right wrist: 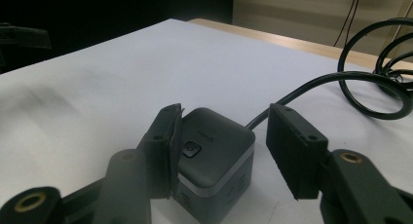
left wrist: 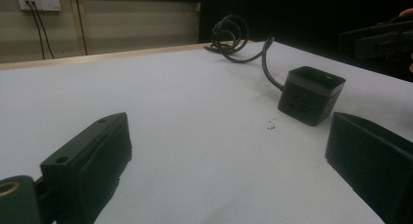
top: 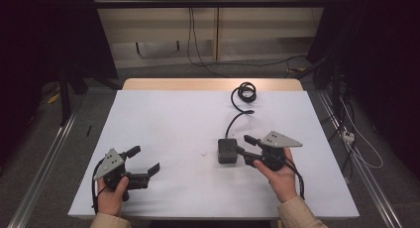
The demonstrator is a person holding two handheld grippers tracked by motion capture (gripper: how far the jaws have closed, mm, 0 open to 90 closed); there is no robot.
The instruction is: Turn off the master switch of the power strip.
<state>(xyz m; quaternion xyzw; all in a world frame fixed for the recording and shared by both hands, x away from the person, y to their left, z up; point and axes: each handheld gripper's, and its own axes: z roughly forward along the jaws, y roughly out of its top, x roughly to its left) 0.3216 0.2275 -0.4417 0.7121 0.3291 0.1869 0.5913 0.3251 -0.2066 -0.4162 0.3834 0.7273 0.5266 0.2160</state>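
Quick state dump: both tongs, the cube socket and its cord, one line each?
Left tongs: open, nothing between the jaws, low over the white table.
Right tongs: open, jaws either side of the cube, one jaw at its edge, not closed on it.
Dark grey cube-shaped power socket: upright on the table, button face up.
Black cord: attached to the cube, far end coiled near the table's back edge.
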